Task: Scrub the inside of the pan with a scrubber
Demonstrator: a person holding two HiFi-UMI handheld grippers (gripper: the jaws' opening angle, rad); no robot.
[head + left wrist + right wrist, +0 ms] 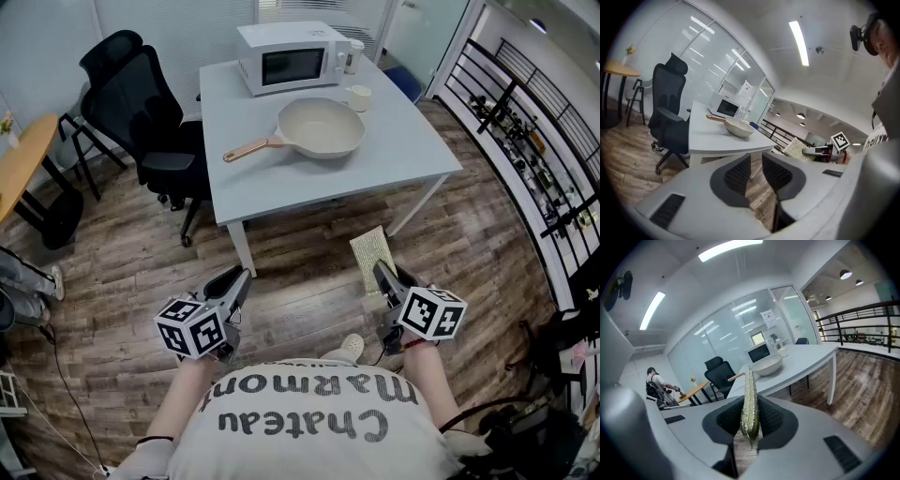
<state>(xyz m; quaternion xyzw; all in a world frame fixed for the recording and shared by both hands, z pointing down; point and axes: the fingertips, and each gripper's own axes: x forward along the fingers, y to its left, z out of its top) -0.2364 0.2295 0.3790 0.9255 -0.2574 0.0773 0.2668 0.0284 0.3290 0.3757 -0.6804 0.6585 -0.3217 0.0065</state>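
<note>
Wood floor lies under you; lower left, your left hand-held gripper has its jaws slightly apart, empty. Lower right, your right hand-held gripper clamps the scrubber. Beyond, upper centre, the pan sits on the bench.

White T-shirt with dark lettering.
Grey left claw and right claw; black ribbed pads, black-and-white marker cubes.

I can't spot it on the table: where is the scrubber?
Head view, lower right: the scrubber is clamped in the right gripper, over the floor, short of the table.
</note>
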